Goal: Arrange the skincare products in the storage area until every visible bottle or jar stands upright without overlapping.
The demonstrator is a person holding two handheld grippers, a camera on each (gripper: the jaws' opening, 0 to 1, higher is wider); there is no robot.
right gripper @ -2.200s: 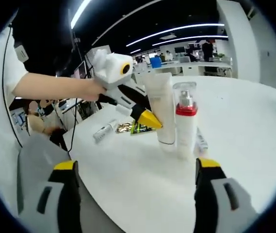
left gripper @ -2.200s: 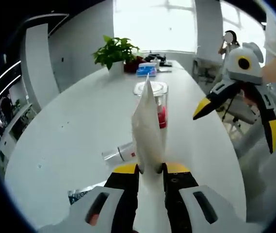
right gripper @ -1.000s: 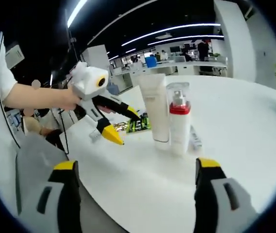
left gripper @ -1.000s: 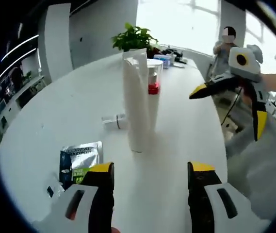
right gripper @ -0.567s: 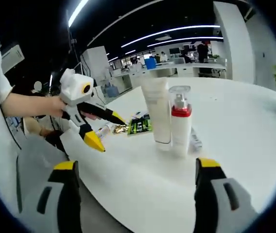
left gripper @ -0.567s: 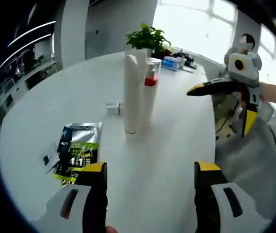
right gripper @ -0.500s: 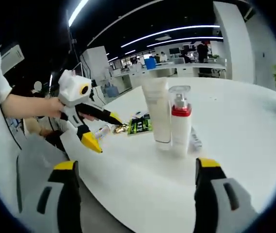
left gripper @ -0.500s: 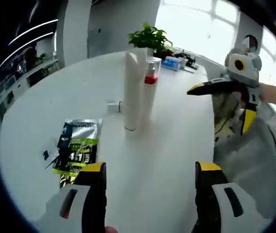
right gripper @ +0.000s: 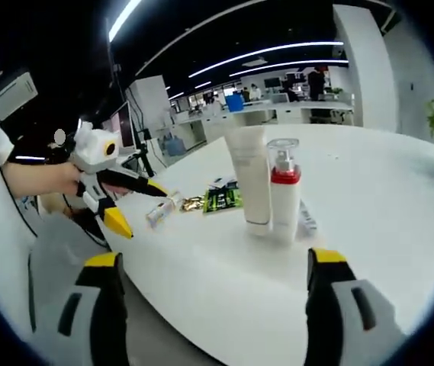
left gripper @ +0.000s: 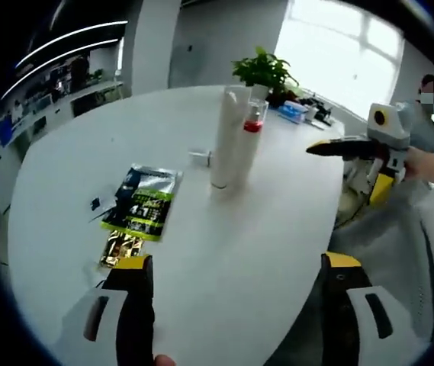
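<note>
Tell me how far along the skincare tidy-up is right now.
Done: the white tube and red-collared pump bottle stand upright side by side. In hand: nothing; the left gripper and right gripper are open. Left: a small bottle lies flat behind them.

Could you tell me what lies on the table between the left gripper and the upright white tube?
In the left gripper view, two flat sachets: a small gold one just ahead of the left gripper, then a dark green one. Beyond them bare table runs to the white tube.
</note>
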